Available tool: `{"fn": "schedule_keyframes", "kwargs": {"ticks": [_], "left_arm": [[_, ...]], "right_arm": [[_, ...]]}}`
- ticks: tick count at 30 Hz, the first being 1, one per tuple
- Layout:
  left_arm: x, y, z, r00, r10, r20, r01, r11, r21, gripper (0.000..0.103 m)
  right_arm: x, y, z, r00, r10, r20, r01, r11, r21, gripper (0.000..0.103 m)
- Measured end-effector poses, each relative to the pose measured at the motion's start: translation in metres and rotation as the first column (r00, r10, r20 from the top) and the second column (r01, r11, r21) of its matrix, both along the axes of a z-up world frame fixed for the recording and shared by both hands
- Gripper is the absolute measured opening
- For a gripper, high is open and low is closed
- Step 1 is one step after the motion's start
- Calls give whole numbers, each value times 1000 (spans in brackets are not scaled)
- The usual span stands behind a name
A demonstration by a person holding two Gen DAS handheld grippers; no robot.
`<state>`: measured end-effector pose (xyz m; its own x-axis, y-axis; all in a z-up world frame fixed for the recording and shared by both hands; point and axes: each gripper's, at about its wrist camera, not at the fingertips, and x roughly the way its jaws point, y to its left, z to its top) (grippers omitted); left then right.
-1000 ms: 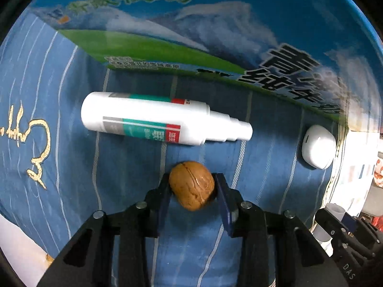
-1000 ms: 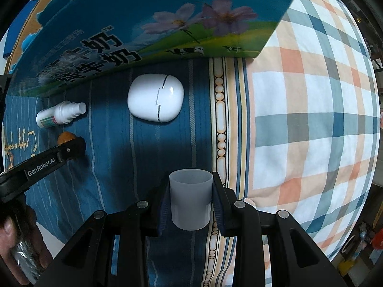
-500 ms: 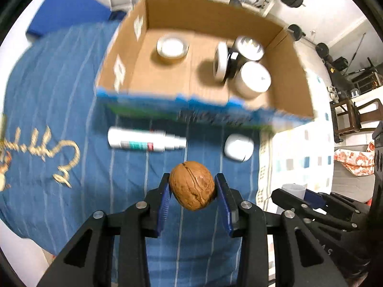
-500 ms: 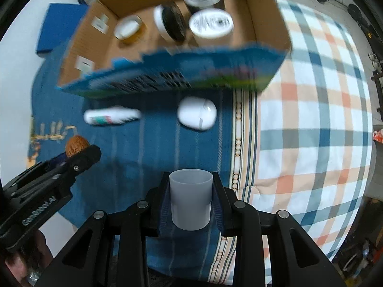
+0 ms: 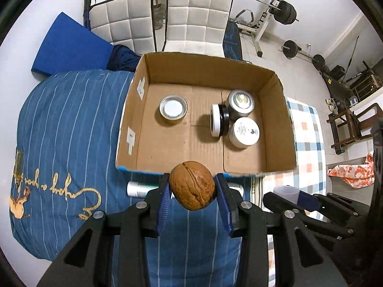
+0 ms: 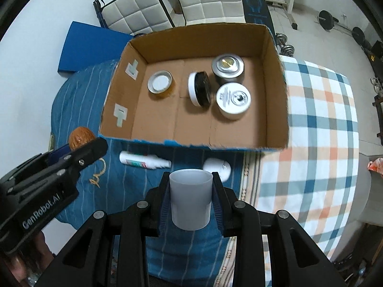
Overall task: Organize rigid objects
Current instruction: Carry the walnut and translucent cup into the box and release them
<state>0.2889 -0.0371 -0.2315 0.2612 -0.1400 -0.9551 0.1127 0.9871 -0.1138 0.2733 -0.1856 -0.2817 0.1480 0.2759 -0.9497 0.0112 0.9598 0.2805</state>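
L gripper (image 5: pixel 192 192): fingers clamped on walnut (image 5: pixel 192 188), held up just short of cardboard box (image 5: pixel 275 81) near rim. R gripper (image 6: pixel 190 199): fingers clamped on upright translucent cup (image 6: pixel 190 198). Spray bottle (image 6: pixel 143 161) + white case (image 6: pixel 219 166) lying on blue cloth by box.

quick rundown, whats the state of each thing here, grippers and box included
left gripper: shut on walnut
right gripper: shut on cup, upright
cardboard box: open
black jar: on its side
white-lidded jar: upright
spray bottle: lying flat
white case: closed
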Motion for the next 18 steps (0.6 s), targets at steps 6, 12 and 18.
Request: {"fn": "schedule_keyframes", "kwargs": {"ticks": [6, 12, 18], "left_arm": [[57, 1, -8, 1000, 10, -17, -10, 1000, -5, 33], [143, 4, -33, 996, 26, -83, -28, 999, -27, 34], [217, 3, -91, 974, 45, -222, -57, 997, -48, 34]], "right_arm": [[46, -2, -8, 1000, -10, -5, 10, 999, 33, 34], [123, -10, -17, 999, -36, 21, 35, 999, 38, 34], [199, -7, -61, 999, -46, -6, 47, 999, 19, 34]]}}
